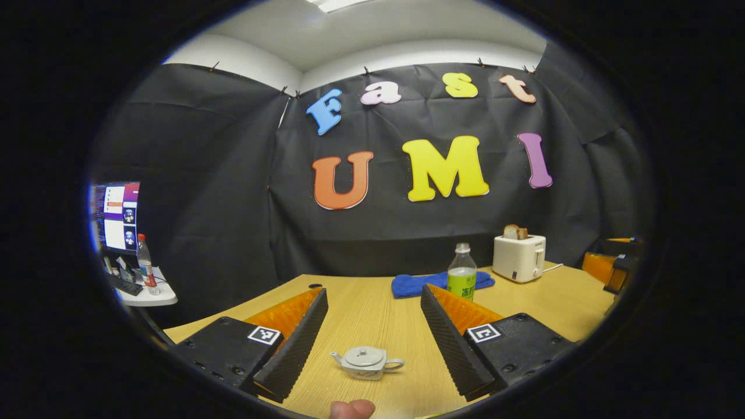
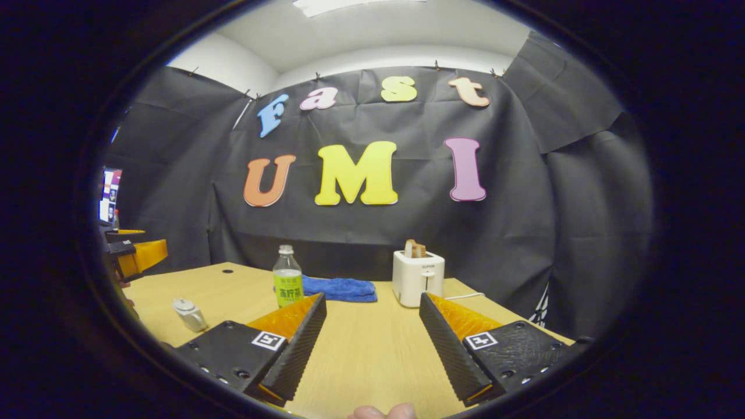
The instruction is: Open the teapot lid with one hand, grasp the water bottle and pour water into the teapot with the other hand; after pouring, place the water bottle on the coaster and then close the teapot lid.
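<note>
Even, moderately bright light falls from a ceiling panel (image 1: 337,4) overhead. The bench (image 2: 361,343) shows soft, faint shadows and no harsh glare. Both views are sharp centrally, with strong fisheye bending and darkening toward the edges.

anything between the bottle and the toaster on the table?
Only the blue cloth, lying behind the gap between water bottle and toaster; otherwise bare table. The right gripper view shows this best.

blue cloth (image 1: 441,283) lies on wooden table (image 1: 372,314) just beside white toaster (image 1: 518,257) holding bread; monitor (image 1: 116,214) far left.
</note>
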Tool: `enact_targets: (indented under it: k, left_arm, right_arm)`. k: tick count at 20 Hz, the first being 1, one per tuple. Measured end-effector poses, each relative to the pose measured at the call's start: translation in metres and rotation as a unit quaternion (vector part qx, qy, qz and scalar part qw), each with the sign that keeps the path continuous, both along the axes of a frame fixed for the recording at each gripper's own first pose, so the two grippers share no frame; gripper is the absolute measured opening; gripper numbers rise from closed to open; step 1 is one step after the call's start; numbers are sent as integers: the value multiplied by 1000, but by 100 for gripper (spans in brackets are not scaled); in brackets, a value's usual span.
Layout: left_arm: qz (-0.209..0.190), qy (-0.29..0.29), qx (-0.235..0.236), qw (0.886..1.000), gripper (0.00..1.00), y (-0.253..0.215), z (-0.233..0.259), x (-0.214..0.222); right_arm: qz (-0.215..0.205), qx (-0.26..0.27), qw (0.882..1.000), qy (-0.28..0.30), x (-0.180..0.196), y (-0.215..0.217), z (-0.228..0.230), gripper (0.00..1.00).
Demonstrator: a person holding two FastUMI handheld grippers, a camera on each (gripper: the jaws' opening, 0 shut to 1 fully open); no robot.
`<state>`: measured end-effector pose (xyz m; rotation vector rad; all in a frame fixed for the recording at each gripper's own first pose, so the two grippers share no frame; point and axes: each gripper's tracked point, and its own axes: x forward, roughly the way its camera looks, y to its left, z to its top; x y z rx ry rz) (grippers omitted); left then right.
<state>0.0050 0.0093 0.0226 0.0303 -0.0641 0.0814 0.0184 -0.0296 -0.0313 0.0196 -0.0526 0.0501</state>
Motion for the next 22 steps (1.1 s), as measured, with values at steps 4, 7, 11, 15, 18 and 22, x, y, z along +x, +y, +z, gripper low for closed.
enact_targets:
  k: [4, 7, 11, 15, 18, 22]
  left_arm:
    - [-4, -21, -6, 1000, 100, -22, 11, -24]
    - [-11, -18, -8, 1000, 100, -33, 5, -33]
    - [-16, -9, -19, 1000, 100, -39, -3, -35]
    - [-18, -8, -19, 1000, 100, -38, -2, -34]
    - [-20, -5, -18, 1000, 100, -37, -4, -34]
    - [-18, 1, -19, 1000, 100, -37, -9, -33]
  right_arm:
    - [-3, -6, 1000, -16, -23, 5, 9, 95]
    - [-12, -15, 1000, -22, -34, 1, 10, 95]
    - [-16, -24, 999, -28, -38, 0, 13, 95]
    - [-22, -24, 999, -29, -38, 0, 15, 95]
    - [-25, -21, 999, -28, -39, 0, 16, 95]
    - [-28, -24, 999, -30, -39, 3, 18, 95]
